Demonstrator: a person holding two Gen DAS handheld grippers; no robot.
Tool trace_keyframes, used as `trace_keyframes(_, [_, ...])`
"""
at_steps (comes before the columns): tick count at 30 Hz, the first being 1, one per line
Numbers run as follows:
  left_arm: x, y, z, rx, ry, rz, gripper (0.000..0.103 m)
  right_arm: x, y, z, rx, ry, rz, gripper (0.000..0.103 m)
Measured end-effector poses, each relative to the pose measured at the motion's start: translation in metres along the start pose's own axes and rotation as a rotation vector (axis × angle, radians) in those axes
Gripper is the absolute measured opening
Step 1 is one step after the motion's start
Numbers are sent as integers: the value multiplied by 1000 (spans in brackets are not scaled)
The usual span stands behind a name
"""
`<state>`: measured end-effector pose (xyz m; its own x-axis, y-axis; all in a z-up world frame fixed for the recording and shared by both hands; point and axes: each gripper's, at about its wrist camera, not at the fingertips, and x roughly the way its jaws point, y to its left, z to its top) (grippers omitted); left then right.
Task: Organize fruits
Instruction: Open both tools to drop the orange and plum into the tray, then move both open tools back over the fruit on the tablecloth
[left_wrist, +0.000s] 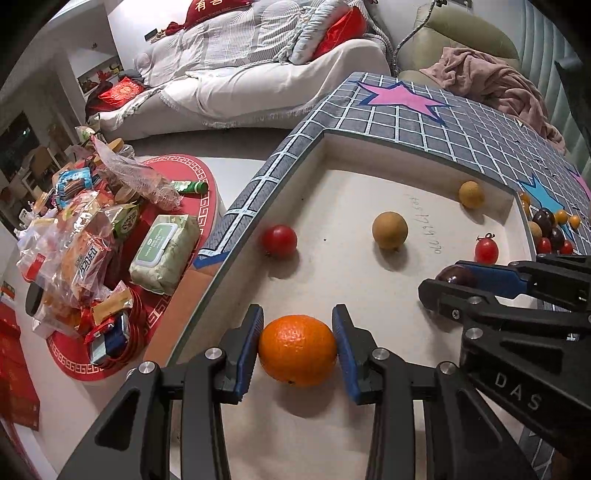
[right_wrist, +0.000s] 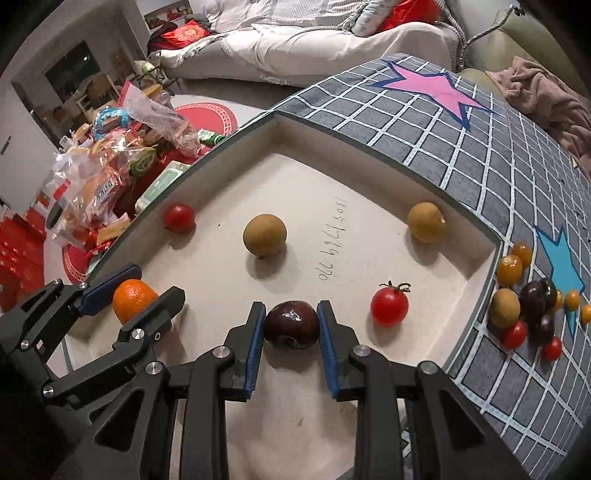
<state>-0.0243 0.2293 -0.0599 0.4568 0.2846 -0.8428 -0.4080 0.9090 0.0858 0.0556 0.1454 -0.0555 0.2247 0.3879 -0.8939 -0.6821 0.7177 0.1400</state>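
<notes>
Both grippers are down inside the shallow white tray (right_wrist: 369, 192), each clamped on a piece of fruit. The left gripper (left_wrist: 297, 349) has its blue pads pressed on either side of an orange (left_wrist: 297, 349) at the near left of the tray floor; its shadow lies close beneath, so it looks set down or just above the surface. The right gripper (right_wrist: 291, 325) grips a dark plum (right_wrist: 291, 325) the same way, near the middle of the tray's near edge, with a stemmed cherry tomato (right_wrist: 389, 305) just to its right.

Farther in, the fruits already lying in the tray are spaced well apart — a red tomato (right_wrist: 179, 218) against the left wall, a brown longan-like fruit (right_wrist: 264, 235) in the centre, and a second one (right_wrist: 426, 222) in the far right corner. That spread suggests each piece is being given its own spot rather than piled up.

Outside the tray, on the grid-patterned mat (right_wrist: 461, 155) to the right, a small heap of mixed fruit (right_wrist: 532, 301) waits — yellow, red and dark pieces touching one another. It seems to be the unsorted supply, so the job looks partway done.
</notes>
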Motion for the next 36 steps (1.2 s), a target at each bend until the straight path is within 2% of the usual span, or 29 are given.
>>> trace_keyframes(5, [2,1,-1,-7,5,4,41,0,-2,2,6,13,10,32])
trace_keyframes(6, [1,2,-2,-10,6,-3,42,-1,-2,2,12,15,14,36])
trace_keyframes(7, [2,3,-2,-12,10,-7,43,0,-4,3,20,18,12,45])
trace_keyframes(8, [2,3,-2,-12,16,-16,53,0,-5,3,24,21,15,53])
trace_keyframes(9, [3,3,-2,-14,18,-22,60,-1,-5,2,25,19,17,66])
trace_keyframes(10, [1,3,-3,-17,9,-17,74,-2,-4,1,22,17,16,68])
trace_keyframes(11, [-1,2,-4,-18,-8,-9,78,-2,-4,0,18,18,16,68])
trace_keyframes(14, [-5,0,-4,-8,-22,-19,78,-5,-5,0,26,17,26,69])
trace_keyframes(16, [-7,0,-4,-13,-20,-35,78,-8,-5,0,29,15,38,80])
trace_keyframes(18, [-9,0,-4,-20,-30,-38,78,-12,-6,0,40,18,60,83])
trace_keyframes(20, [-10,1,-4,-31,-30,-24,96,-15,-8,0,62,20,69,87])
trace_keyframes(21, [-11,3,-5,-39,-32,-22,98,-18,-11,0,82,13,89,90])
trace_keyframes(23, [-13,6,-6,-56,-32,-58,99,-25,-17,-2,114,1,140,103])
trace_keyframes(27, [-18,7,-7,-77,-12,-92,99,-44,-25,-8,137,-43,167,103])
trace_keyframes(33, [-30,-11,-7,-41,14,-105,99,-71,-39,-30,106,-80,64,103])
trace_keyframes(36, [-40,-25,-8,-11,13,-120,99,-85,-57,-48,130,-96,24,103])
